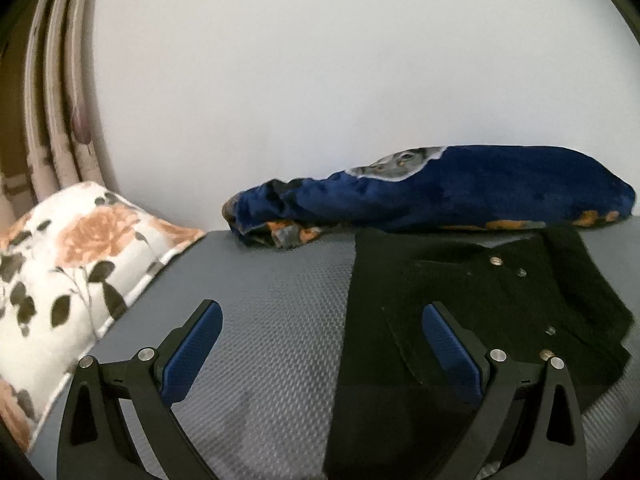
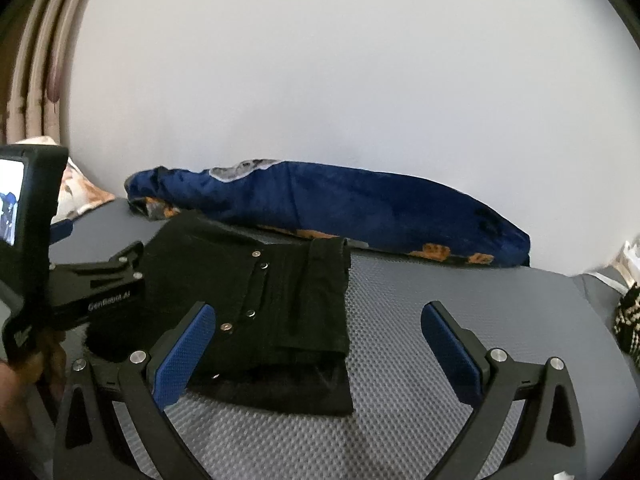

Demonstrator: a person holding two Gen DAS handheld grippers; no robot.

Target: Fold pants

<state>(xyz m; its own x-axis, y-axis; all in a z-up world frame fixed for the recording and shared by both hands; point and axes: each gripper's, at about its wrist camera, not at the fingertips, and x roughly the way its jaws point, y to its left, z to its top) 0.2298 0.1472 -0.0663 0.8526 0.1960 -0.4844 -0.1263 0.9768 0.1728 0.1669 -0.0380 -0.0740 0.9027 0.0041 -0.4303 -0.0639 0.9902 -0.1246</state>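
The black pants (image 1: 460, 312) lie folded into a compact bundle on the grey textured mattress (image 1: 272, 320), metal rivets showing on top. My left gripper (image 1: 320, 328) is open and empty, its right finger over the pants' left part. In the right wrist view the pants (image 2: 280, 304) lie left of centre. My right gripper (image 2: 318, 332) is open and empty, its left finger (image 2: 188, 352) over the pants' front edge. The left gripper's body (image 2: 96, 292) shows at the left of that view.
A rolled blue blanket (image 1: 460, 188) lies along the white wall behind the pants. A floral pillow (image 1: 68, 272) sits at the left, with a curtain (image 1: 56, 120) behind it. A black-and-white knitted item (image 2: 628, 320) is at the far right edge.
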